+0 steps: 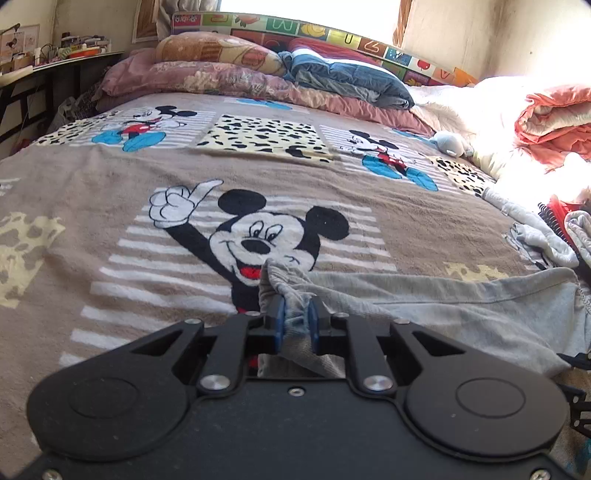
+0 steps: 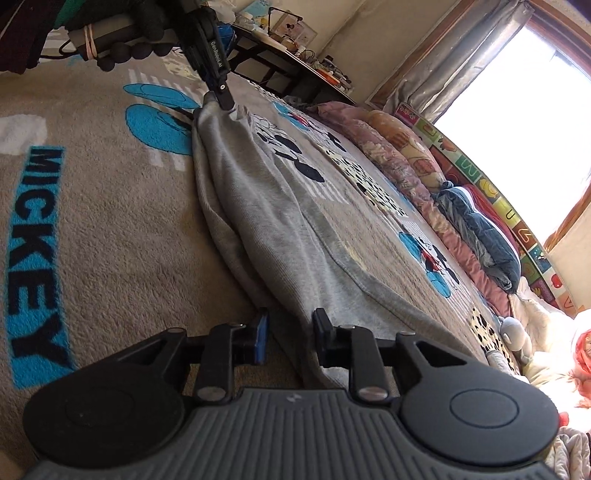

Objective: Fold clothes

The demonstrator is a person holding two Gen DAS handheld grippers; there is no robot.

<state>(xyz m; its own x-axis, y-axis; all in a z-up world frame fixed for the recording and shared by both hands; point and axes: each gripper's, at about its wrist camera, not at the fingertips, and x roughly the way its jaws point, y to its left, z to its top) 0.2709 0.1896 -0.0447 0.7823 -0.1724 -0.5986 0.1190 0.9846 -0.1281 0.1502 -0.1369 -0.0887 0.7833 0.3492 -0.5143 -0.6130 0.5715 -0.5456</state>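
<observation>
The left gripper (image 1: pixel 296 320) pinched a bunched, ribbed corner of the grey garment (image 1: pixel 443 306) between its blue-padded fingers (image 1: pixel 279 325), low in the centre of the left wrist view. From there the soft grey knit, a sweatshirt-like fabric with a stitched hem, stretched toward the right edge of that frame, sagging slightly over the bed's blanket (image 1: pixel 92 206). The blanket was a fuzzy taupe fleece printed with Mickey Mouse figures, white stripes and spotted cream squares.

In the right wrist view the right gripper (image 2: pixel 290 334) stood spread, its black fingers apart at the lower centre, one of them over the near edge of the grey garment (image 2: pixel 266 206), gripping nothing. The cloth ran as a long rumpled band up to the upper left, where the left gripper (image 2: pixel 225 101) held its far corner.

Along the upper part of the left wrist view lay folded quilts (image 1: pixel 221 74), pink floral and blue, against a colourful alphabet mat (image 1: pixel 332 33). A cluttered desk (image 1: pixel 55 59) sat at the upper left.
</observation>
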